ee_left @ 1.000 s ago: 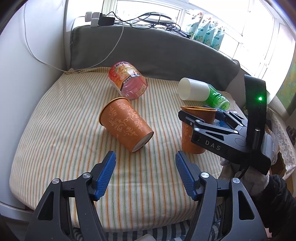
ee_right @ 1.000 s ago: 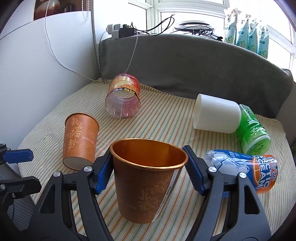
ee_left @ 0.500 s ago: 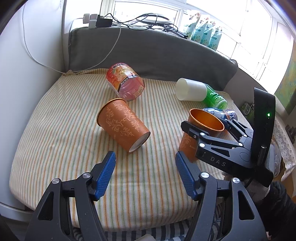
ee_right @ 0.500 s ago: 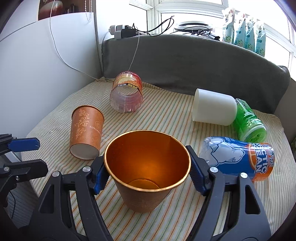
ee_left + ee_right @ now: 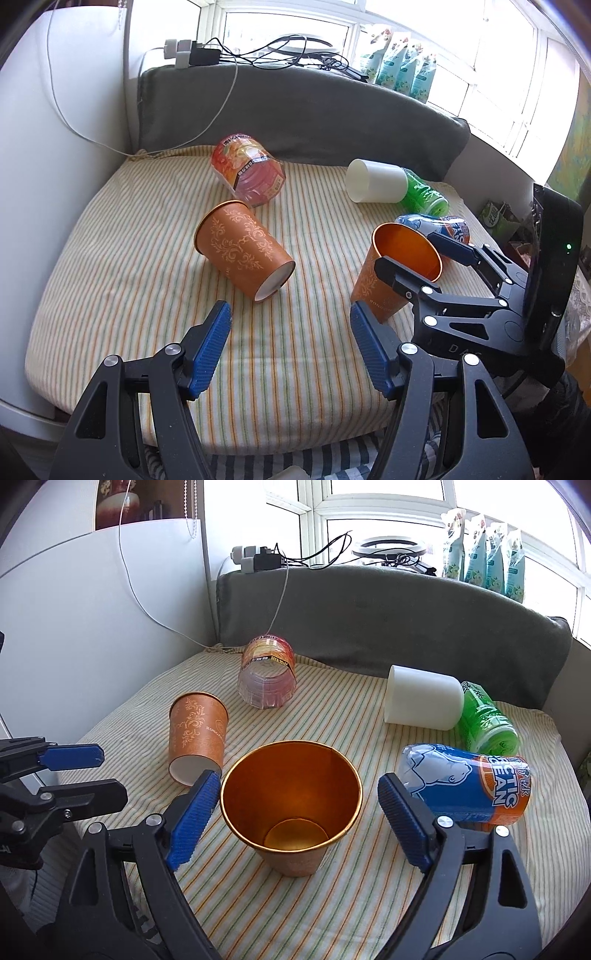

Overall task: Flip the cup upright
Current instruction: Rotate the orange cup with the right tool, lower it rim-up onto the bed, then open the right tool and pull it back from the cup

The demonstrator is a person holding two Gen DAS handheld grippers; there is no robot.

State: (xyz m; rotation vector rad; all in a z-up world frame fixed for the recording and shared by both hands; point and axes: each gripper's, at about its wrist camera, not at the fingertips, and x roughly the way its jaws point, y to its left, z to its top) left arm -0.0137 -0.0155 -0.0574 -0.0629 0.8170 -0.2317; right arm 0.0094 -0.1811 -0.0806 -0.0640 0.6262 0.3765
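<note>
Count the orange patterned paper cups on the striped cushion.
2. One orange patterned paper cup stands upright between the open fingers of the right gripper; the other orange cup lies on its side, farther left on the striped cushion. None appears hidden.

I'm looking into a lived-in home, a corner by a sunny window (image 5: pixel 373 513). The working surface is a padded cushion under a striped cloth (image 5: pixel 110 266), backed by a grey upholstered bolster (image 5: pixel 388 609) like a daybed or window seat. On the sill I see plug adapters with tangled charger cables (image 5: pixel 207 55), a ring light (image 5: pixel 384 552) and a row of refill pouches (image 5: pixel 484 539). A white appliance or cabinet side (image 5: pixel 92 627) stands at the left, with a blind cord hanging over it. Household drink bottles and cups lie scattered on the cloth.
</note>
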